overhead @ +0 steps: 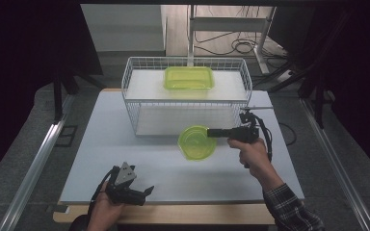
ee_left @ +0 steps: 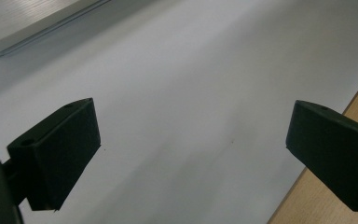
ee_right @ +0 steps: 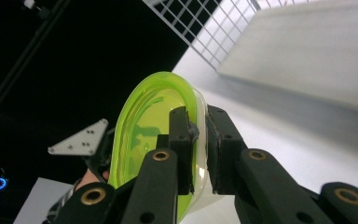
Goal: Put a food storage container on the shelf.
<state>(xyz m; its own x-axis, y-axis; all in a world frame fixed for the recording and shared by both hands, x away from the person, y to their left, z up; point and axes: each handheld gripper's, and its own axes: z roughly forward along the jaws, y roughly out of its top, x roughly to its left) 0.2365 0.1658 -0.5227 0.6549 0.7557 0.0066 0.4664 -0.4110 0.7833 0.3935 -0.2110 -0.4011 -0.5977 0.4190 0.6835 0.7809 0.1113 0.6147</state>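
A round translucent green bowl hangs just above the white table, in front of the wire basket. My right gripper is shut on its right rim; in the right gripper view the two jaws pinch the bowl's wall between them. A rectangular green container lies on the upper shelf inside the white wire basket. My left gripper rests low near the table's front edge, open, with bare table between its fingers.
The white table top ends in a wooden front edge. A metal rail runs along the left of the table. Cables and a frame lie on the floor behind the basket.
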